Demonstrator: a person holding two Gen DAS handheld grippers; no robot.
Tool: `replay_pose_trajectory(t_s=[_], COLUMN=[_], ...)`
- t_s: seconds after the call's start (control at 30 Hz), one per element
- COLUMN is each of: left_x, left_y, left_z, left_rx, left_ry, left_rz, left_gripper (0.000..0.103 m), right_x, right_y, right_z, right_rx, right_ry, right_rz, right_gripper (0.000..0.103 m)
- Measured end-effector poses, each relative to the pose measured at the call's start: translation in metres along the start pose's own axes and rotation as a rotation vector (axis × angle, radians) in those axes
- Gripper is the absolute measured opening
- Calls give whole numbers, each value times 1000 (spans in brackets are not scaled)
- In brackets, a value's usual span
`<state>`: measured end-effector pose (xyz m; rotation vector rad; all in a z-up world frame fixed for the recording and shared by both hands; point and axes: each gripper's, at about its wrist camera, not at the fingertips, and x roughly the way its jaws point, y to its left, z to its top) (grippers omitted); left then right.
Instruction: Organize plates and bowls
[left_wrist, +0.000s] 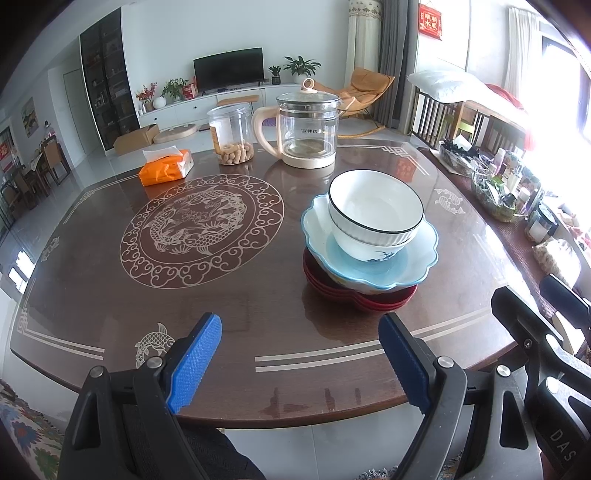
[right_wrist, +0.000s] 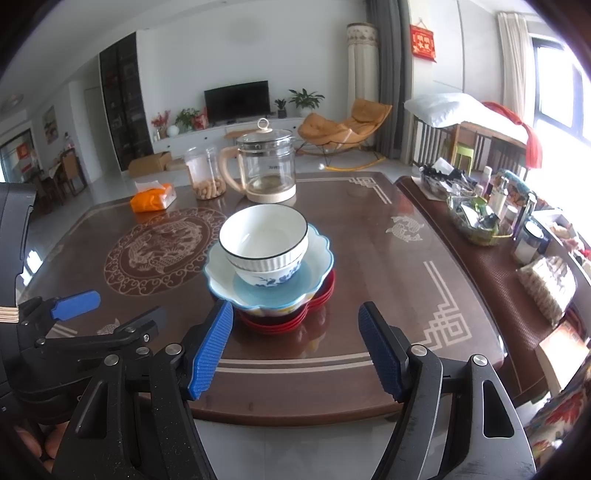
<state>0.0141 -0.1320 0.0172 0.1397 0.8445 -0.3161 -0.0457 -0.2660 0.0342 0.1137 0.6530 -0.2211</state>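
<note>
One stack stands on the brown table (left_wrist: 258, 302). A white ribbed bowl with a black rim (left_wrist: 375, 208) (right_wrist: 263, 234) sits in a blue-patterned bowl (left_wrist: 369, 251) (right_wrist: 269, 277). Both rest in a scalloped light-blue dish (left_wrist: 417, 254) (right_wrist: 317, 258), which sits on several red plates (left_wrist: 369, 301) (right_wrist: 280, 321). My left gripper (left_wrist: 300, 358) is open and empty near the table's front edge, short of the stack. My right gripper (right_wrist: 295, 350) is open and empty in front of the stack. The left gripper also shows at the left of the right wrist view (right_wrist: 75, 300).
At the far side stand a glass kettle (left_wrist: 308, 127) (right_wrist: 267, 166), a clear jar of peanuts (left_wrist: 232, 134) (right_wrist: 207, 173) and an orange tissue pack (left_wrist: 166, 168) (right_wrist: 153, 197). A side table with a basket of bottles (left_wrist: 498, 184) (right_wrist: 480, 210) adjoins on the right.
</note>
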Motion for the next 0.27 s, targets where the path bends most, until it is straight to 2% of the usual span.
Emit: replay_pose_trajectory(t_s=[0.27], left_x=[1], left_y=[-1], left_z=[-4], left_rx=[12], left_ry=[-8], left_rz=[4], left_gripper=[87], right_x=[1], right_y=[-2], right_z=[-3], right_rx=[3], right_ry=[4], right_rz=[0], right_gripper=[74])
